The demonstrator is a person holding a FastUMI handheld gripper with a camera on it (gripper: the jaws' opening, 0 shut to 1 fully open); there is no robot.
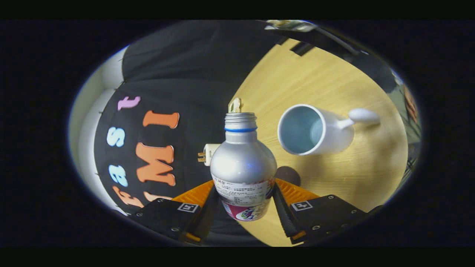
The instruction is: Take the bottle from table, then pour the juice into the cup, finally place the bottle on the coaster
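Between both fingers of the gripper [243, 198], narrowed and pressing its labelled sides: silver metal bottle [243, 163], uncapped, tilted toward white handled ceramic cup [313, 129] lying beyond on pale wooden table [367, 167].

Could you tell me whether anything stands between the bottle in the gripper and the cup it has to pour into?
Nothing visible does. The gripper is shut on the bottle, whose open neck sits beside the white cup. Between them is bare wooden table.

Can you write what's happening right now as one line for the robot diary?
phase: carrying | tongs: shut on bottle | bottle: uncapped | cup: beyond, on table
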